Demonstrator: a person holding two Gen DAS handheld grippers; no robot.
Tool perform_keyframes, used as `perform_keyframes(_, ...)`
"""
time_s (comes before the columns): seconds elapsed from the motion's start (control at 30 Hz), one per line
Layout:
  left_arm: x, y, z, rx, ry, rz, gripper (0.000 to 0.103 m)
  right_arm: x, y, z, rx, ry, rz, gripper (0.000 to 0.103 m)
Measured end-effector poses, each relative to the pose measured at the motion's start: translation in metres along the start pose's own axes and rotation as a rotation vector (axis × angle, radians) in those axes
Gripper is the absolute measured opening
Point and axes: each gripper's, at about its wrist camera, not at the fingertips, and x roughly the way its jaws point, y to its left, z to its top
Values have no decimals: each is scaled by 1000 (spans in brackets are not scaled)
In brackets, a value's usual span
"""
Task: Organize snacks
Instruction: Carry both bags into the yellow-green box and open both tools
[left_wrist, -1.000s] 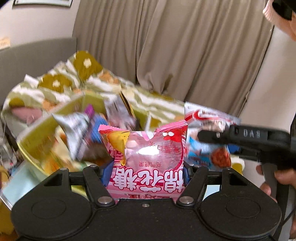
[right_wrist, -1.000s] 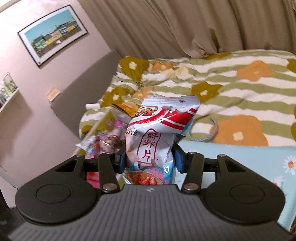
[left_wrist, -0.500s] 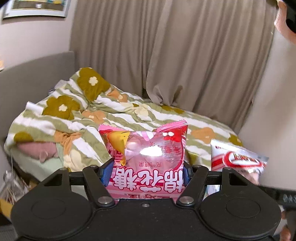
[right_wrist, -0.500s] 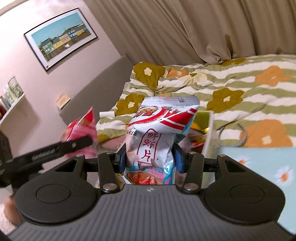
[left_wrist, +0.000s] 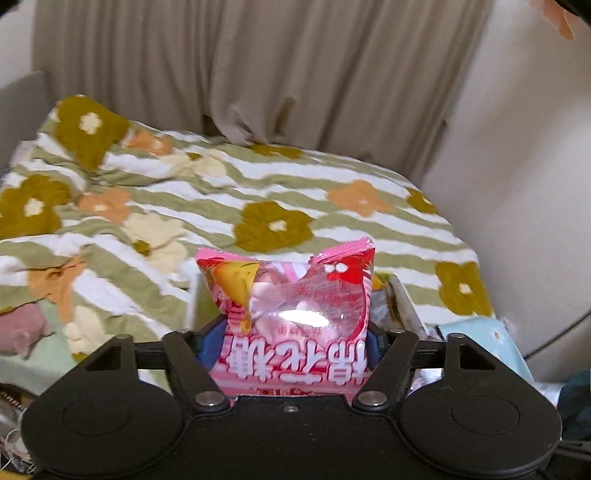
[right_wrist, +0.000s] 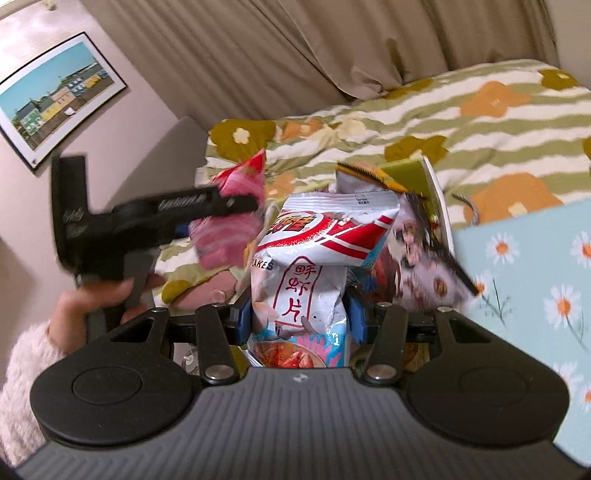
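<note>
Two bags airborne over the bed: left tool (left_wrist: 291, 343) clamps the pink bag (left_wrist: 290, 306), right tool (right_wrist: 299, 317) clamps the shrimp bag (right_wrist: 314, 266) above the box (right_wrist: 437, 206). Risk: puffy film slipping out, or tools colliding over that crammed box.

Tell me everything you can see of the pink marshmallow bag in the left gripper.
The pink marshmallow bag is a puffy, glossy plastic pouch with a clear window showing pale pieces, white characters on pink below, and a crimped top seal with red and yellow corner prints. It stands roughly upright, pinched at its lower sides between the left gripper, whose blue pads press into it. Nothing else visibly touches it. In the right wrist view it appears blurred, held above the bedding.
</note>
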Motion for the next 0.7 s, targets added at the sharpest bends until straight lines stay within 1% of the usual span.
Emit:
perform_keyframes(0.03,2,-2,0,7,8,-4,87,1,1,-2,5,6,-7,65)
perform_keyframes(0.07,3,-3,-1,13,7,4,97,2,1,-5,9,12,-12,65)
perform_keyframes(0.1,0,-3,-2,19,-1,17,100,3,2,-6,11,18,-12,65)
perform_keyframes(0.2,-15,0,-7,12,-19,30,100,5,3,-11,7,28,1,65)
perform_keyframes(0.33,-41,13,-13,-45,-42,39,101,7,9,-13,-28,35,15,65)
perform_keyframes(0.5,-69,20,-19,-60,-75,68,101,13,25,-13,-87,44,40,66)
perform_keyframes(0.63,-83,25,-20,-62,-97,89,101,23,48,-13,-156,51,47,68)
perform_keyframes(0.67,-85,26,-22,-61,-100,95,101,27,52,-13,-162,53,47,72)
perform_keyframes(0.7,-87,28,-23,-58,-102,103,101,31,56,-14,-165,55,49,83)
